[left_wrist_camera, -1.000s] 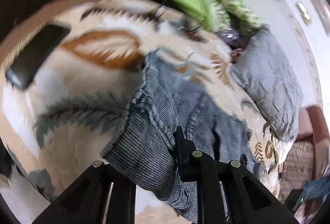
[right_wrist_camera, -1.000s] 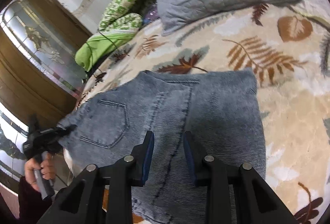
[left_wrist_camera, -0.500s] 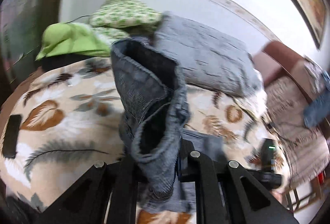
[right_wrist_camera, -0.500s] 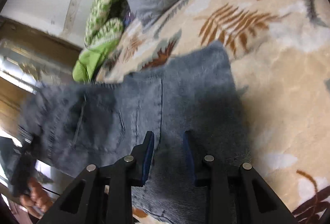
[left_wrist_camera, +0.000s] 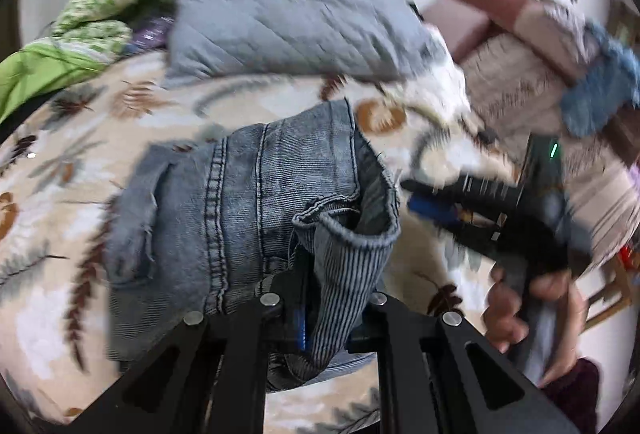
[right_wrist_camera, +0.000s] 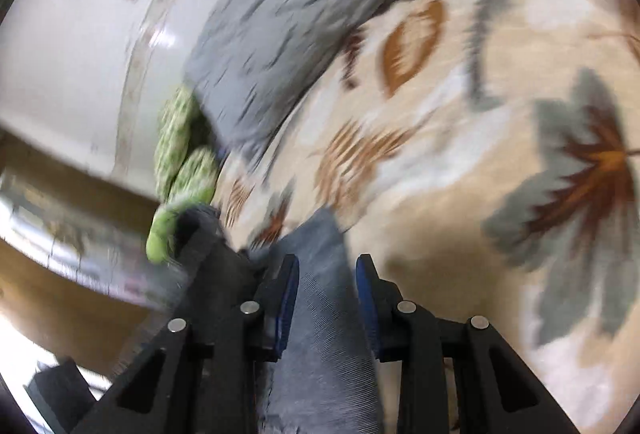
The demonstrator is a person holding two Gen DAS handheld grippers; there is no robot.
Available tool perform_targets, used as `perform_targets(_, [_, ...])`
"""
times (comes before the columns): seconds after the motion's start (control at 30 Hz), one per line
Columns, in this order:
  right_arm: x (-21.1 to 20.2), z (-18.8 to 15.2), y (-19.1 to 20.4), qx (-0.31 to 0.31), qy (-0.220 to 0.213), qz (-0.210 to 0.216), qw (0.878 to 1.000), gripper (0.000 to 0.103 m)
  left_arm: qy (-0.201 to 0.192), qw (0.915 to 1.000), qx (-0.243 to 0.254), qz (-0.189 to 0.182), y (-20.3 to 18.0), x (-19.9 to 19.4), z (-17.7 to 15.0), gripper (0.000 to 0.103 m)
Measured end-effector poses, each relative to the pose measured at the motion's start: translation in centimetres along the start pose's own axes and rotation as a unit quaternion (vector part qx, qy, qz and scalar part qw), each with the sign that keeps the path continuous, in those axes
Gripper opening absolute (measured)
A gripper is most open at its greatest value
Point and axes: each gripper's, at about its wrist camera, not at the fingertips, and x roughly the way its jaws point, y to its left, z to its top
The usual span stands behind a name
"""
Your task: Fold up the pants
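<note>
The blue denim pants (left_wrist_camera: pixel 240 214) lie bunched on the leaf-patterned bedspread (left_wrist_camera: pixel 72 194), one hem doubled over and lifted. My left gripper (left_wrist_camera: pixel 328 298) is shut on that raised, ribbed fold of denim. To the right in the left wrist view, a hand (left_wrist_camera: pixel 516 310) holds my right gripper (left_wrist_camera: pixel 420 198), which sits close beside the pants' edge. In the right wrist view, a strip of the pants (right_wrist_camera: pixel 324 334) runs between the blue pads (right_wrist_camera: pixel 288 294) of the right gripper (right_wrist_camera: pixel 328 274), which is shut on it. This view is blurred.
A grey quilted pillow (left_wrist_camera: pixel 280 22) and green patterned clothes (left_wrist_camera: pixel 104 2) lie at the head of the bed. A brown sofa (left_wrist_camera: pixel 520 46) with a blue cloth (left_wrist_camera: pixel 600 90) stands to the right. A wooden cabinet (right_wrist_camera: pixel 48 266) shows at the left of the right wrist view.
My left gripper has carried its end of the pants up and across the bed towards the right gripper, folding the denim over. Both grippers have rolled, and the right one has shifted sideways.
</note>
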Motion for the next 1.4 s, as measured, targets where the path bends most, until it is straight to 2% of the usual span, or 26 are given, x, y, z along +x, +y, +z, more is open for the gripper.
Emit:
perform_targets(0.1, [-0.4, 0.7, -1.6, 0.033, -0.004, 0.004, 0.999, 0.032, 0.04, 0.9989, 0.022, 0.008, -2.1, 4.1, -1.6, 0.016])
perform_targets(0.17, [-0.6, 1.3, -2.0, 0.039, -0.004, 0.007, 0.999, 0.032, 0.049, 0.9984, 0.023, -0.015, -2.5, 4.7, -2.2, 0.027])
perform_targets(0.2, [-0.6, 1.4, -2.0, 0.04, -0.004, 0.009, 0.999, 0.032, 0.042, 0.9984, 0.026, -0.028, -2.6, 4.3, -2.1, 0.034])
perform_targets(0.3, [-0.7, 1.7, -1.6, 0.032, -0.008, 0.014, 0.999, 0.032, 0.029, 0.9934, 0.05, -0.099, -3.0, 1.2, -1.2, 0.04])
perform_targets(0.33, [-1.0, 1.7, -1.6, 0.028, -0.011, 0.013, 0.999, 0.032, 0.023, 0.9916, 0.057, -0.114, -3.3, 0.3, -0.8, 0.041])
perform_targets(0.37, [-1.2, 1.6, -1.3, 0.025, -0.015, 0.014, 0.999, 0.032, 0.001, 0.9901, 0.071, -0.121, -3.3, -1.6, -0.4, 0.048])
perform_targets(0.4, [-1.3, 1.5, -1.0, 0.021, -0.019, 0.015, 0.999, 0.032, -0.018, 0.9905, 0.081, -0.109, -3.2, -2.8, -0.2, 0.06])
perform_targets(0.47, [-1.7, 1.3, -0.3, 0.006, -0.023, 0.018, 1.0, 0.032, -0.054, 0.9921, 0.098, -0.056, -2.4, -5.2, 0.6, 0.07])
perform_targets(0.53, [-1.7, 0.9, 0.7, -0.02, -0.024, 0.014, 0.999, 0.032, -0.064, 0.9927, 0.1, -0.025, -1.0, -6.2, 1.0, 0.07])
perform_targets(0.6, [-1.6, 0.1, 2.1, -0.055, -0.018, 0.012, 0.998, 0.032, -0.058, 0.9941, 0.09, 0.021, 1.0, -6.5, 1.2, 0.076])
perform_targets(0.63, [-1.3, -0.3, 3.0, -0.077, -0.012, 0.012, 0.997, 0.032, -0.048, 0.9936, 0.084, 0.058, 2.1, -6.2, 1.1, 0.077])
perform_targets(0.7, [-0.6, -1.4, 4.9, -0.127, -0.001, 0.003, 0.992, 0.032, -0.036, 0.9893, 0.077, 0.118, 3.8, -5.4, 0.6, 0.077])
perform_targets(0.77, [0.1, -2.6, 6.4, -0.169, 0.014, -0.005, 0.985, 0.032, -0.019, 0.9853, 0.068, 0.155, 5.4, -4.7, -0.5, 0.077])
perform_targets(0.87, [1.3, -4.3, 7.7, -0.208, 0.043, -0.003, 0.977, 0.032, 0.003, 0.9835, 0.051, 0.174, 6.9, -3.4, -1.9, 0.077])
perform_targets(1.0, [3.0, -5.9, 8.3, -0.238, 0.073, -0.026, 0.968, 0.032, 0.016, 0.9808, 0.051, 0.188, 7.3, -1.4, -2.7, 0.077])
perform_targets(1.17, [5.0, -6.6, 6.9, -0.234, 0.122, -0.065, 0.962, 0.033, 0.01, 0.9808, 0.052, 0.188, 7.6, -1.0, -3.1, 0.078])
perform_targets(1.27, [5.4, -6.6, 6.6, -0.237, 0.133, -0.072, 0.96, 0.033, 0.007, 0.9796, 0.058, 0.192, 7.3, -0.5, -3.2, 0.078])
perform_targets(1.4, [5.8, -6.3, 5.8, -0.221, 0.145, -0.068, 0.962, 0.033, 0.004, 0.9793, 0.061, 0.193, 7.2, -0.1, -3.5, 0.078])
